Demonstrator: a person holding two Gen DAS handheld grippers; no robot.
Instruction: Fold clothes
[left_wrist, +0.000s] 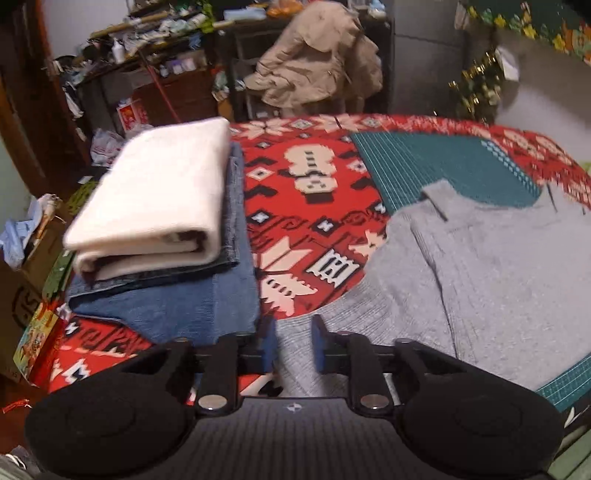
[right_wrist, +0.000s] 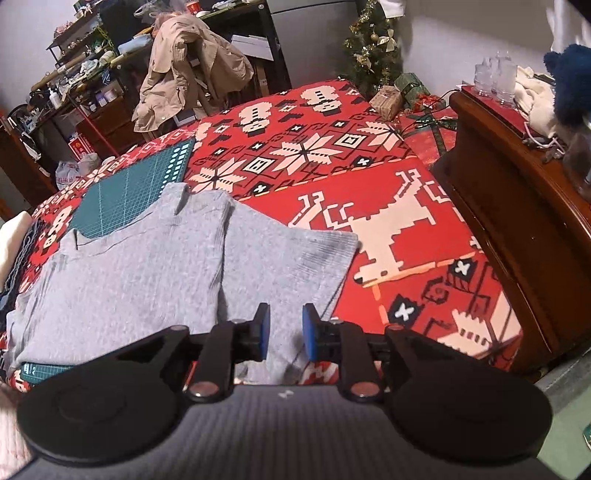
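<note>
A grey ribbed knit top (left_wrist: 480, 258) (right_wrist: 147, 277) lies spread on a green cutting mat (left_wrist: 443, 166) (right_wrist: 136, 188) over the red patterned bedspread (left_wrist: 306, 206) (right_wrist: 369, 166). My left gripper (left_wrist: 294, 339) hovers at the top's near left edge. Its blue pads stand a little apart, with grey cloth showing in the gap but not pinched. At the top's near right corner my right gripper (right_wrist: 285, 332) is also slightly open over the cloth. To the left, a folded cream garment (left_wrist: 155, 199) rests on folded blue jeans (left_wrist: 173, 299).
A beige coat (left_wrist: 317, 59) (right_wrist: 184, 70) hangs over a chair beyond the bed. A dark wooden cabinet (right_wrist: 517, 184) stands at the bed's right side, and a small Christmas tree (right_wrist: 373, 44) with wrapped gifts is behind it. Cardboard boxes (left_wrist: 22, 295) and cluttered shelves line the left.
</note>
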